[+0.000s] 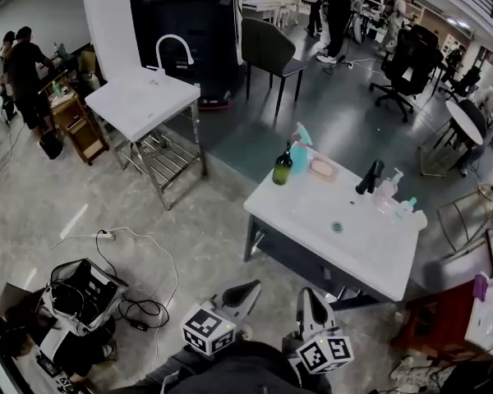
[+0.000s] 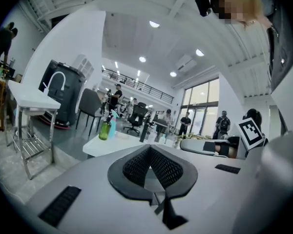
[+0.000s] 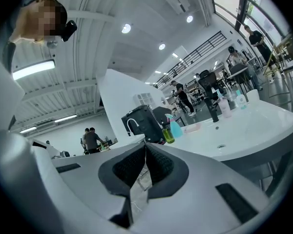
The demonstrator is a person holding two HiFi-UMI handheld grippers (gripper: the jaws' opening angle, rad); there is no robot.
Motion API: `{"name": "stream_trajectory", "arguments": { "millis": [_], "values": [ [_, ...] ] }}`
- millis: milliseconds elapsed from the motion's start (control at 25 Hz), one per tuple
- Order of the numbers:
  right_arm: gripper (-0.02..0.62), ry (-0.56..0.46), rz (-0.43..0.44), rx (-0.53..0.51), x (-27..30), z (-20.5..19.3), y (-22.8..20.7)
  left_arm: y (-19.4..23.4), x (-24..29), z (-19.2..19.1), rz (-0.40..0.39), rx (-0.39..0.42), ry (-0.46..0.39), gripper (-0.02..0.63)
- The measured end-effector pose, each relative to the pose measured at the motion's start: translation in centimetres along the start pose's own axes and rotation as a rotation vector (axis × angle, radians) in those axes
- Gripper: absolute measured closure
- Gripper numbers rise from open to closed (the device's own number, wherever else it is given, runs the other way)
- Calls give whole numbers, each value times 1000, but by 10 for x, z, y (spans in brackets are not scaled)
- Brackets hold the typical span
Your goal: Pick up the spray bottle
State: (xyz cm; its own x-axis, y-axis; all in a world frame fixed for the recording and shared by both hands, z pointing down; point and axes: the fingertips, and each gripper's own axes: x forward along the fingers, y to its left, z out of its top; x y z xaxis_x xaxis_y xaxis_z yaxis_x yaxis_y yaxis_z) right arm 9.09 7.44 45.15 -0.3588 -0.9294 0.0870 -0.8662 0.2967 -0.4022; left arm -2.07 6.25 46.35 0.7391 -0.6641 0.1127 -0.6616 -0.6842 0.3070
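Left gripper (image 1: 248, 290), right gripper (image 1: 311, 300) level, jaws together, near table (image 1: 345, 253).

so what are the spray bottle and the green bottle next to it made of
The spray bottle looks like smooth, translucent light-blue plastic with a pale trigger head. The green bottle is glossy olive and light shows through it; it could be glass or plastic, too small to tell.

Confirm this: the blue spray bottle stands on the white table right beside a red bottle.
Not quite. Beside the blue spray bottle stands a green bottle, not a red one; the head view shows it. The rest holds: both stand together at a corner of the white table.
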Motion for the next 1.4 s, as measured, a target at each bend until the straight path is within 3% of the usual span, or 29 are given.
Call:
{"name": "stream_trajectory", "arguments": {
  "millis": [320, 720, 1080, 1400],
  "values": [
    [584, -38, -94, 47, -35, 0, -22, -5, 3, -12, 0, -22, 49, 603],
    [584, -137, -206, 124, -54, 16, -55, -31, 39, -9, -122, 33, 94, 603],
    [584, -141, -265, 138, -29, 21, -87, -23, 91, -6, -189, 21, 120, 603],
    [584, -123, -267, 129, 21, 40, -110, 4, 138, 11, -210, 0, 114, 603]
  ]
}}
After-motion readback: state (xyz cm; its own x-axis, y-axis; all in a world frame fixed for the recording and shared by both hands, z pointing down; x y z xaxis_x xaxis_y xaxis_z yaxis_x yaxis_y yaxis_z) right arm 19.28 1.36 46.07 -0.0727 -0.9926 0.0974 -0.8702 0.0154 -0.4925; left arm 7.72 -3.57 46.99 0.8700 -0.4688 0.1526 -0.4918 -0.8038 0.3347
